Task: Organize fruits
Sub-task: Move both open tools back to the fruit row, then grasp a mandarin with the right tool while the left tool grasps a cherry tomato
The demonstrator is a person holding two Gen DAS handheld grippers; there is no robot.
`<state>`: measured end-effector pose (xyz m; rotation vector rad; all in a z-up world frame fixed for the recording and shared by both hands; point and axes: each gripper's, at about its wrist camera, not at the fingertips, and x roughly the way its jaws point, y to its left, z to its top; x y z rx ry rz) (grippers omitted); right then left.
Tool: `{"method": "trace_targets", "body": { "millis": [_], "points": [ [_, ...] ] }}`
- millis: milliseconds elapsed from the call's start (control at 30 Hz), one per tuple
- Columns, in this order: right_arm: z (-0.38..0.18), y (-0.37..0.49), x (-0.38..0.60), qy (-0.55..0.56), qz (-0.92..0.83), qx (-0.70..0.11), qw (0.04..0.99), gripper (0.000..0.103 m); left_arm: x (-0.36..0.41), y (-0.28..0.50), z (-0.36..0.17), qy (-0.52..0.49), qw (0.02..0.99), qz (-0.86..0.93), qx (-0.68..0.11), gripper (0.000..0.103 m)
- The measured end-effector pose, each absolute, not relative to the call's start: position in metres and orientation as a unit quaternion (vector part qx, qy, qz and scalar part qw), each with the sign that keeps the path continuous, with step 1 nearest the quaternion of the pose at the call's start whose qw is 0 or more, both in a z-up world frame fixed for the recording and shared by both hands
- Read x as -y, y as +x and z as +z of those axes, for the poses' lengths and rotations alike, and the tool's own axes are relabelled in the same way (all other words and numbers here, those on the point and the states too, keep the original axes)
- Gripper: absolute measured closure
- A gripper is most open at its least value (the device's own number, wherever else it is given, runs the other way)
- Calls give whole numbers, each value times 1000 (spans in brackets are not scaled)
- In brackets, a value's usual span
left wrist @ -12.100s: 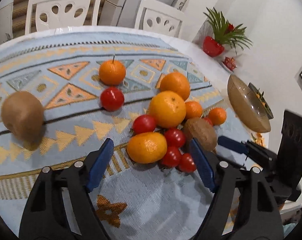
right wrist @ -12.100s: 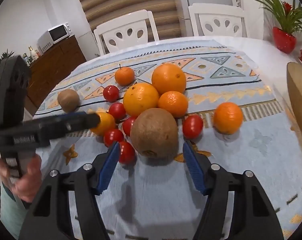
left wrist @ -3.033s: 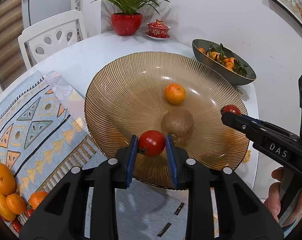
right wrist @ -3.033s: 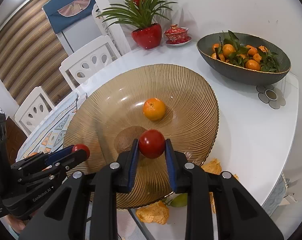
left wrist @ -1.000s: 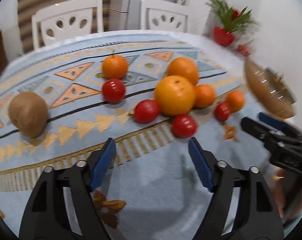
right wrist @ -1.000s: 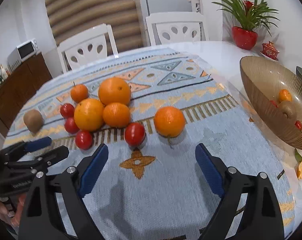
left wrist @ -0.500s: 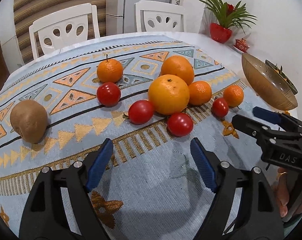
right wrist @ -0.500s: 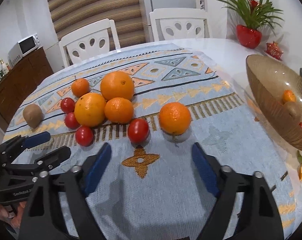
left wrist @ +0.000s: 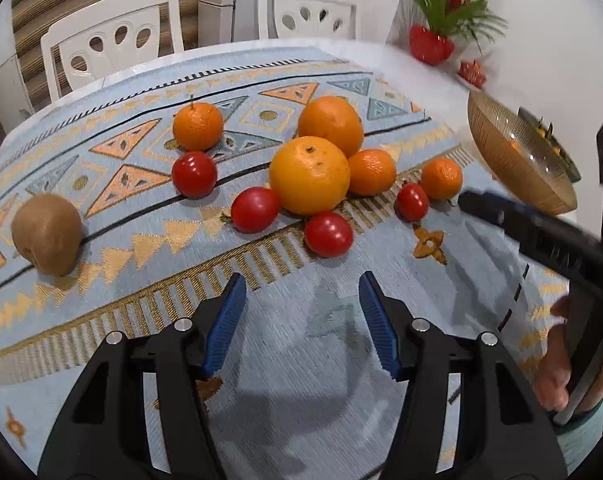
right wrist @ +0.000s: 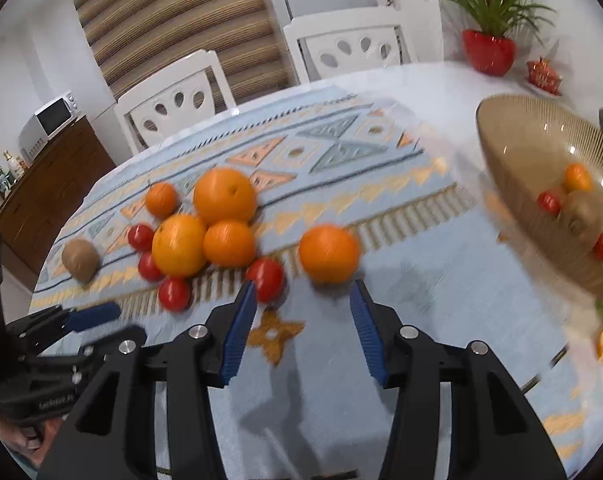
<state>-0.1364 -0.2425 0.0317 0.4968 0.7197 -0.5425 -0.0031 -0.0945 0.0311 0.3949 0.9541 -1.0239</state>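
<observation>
Both grippers have moved nearer the fruit, fingers spread and empty. Right gripper (right wrist: 301, 304) faces a mandarin (right wrist: 328, 253) beside a tomato (right wrist: 266, 279); bumping could roll them off the desk (right wrist: 441, 92).

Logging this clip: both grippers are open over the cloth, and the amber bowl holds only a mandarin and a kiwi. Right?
Not quite. The right wrist view shows the amber bowl also holding tomatoes beside the mandarin and kiwi. The left gripper and right gripper are open over the cloth.

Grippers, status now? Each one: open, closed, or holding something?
Left gripper: open, empty, over the cloth.
Right gripper: open, empty, facing the small orange.
</observation>
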Motion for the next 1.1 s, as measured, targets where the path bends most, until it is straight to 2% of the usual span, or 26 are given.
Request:
{"method": "trace_targets", "body": {
  "millis": [200, 233, 367, 667, 800, 933, 1100],
  "points": [
    [30, -119, 256, 214, -272, -350, 870, 48, 120, -4, 27, 181, 748, -476, -426, 45],
    [25, -116, 257, 208, -277, -353, 869, 48, 122, -3, 24, 176, 747, -478, -427, 49],
    [10, -114, 262, 211, -281, -357, 866, 48, 123, -15, 18, 176, 767, -491, -374, 47],
    [1, -108, 271, 231, -280, -374, 853, 48, 129, -12, 8, 183, 760, -486, -392, 53],
    [-1, -106, 271, 228, -281, -379, 852, 61, 130, -13, 7, 187, 761, -485, -389, 60],
    [-2, -105, 270, 226, -282, -379, 852, 63, 130, -12, 6, 188, 765, -477, -389, 72],
    [1, -106, 267, 219, -279, -372, 857, 63, 129, -14, 7, 188, 769, -476, -382, 73]
  ]
}}
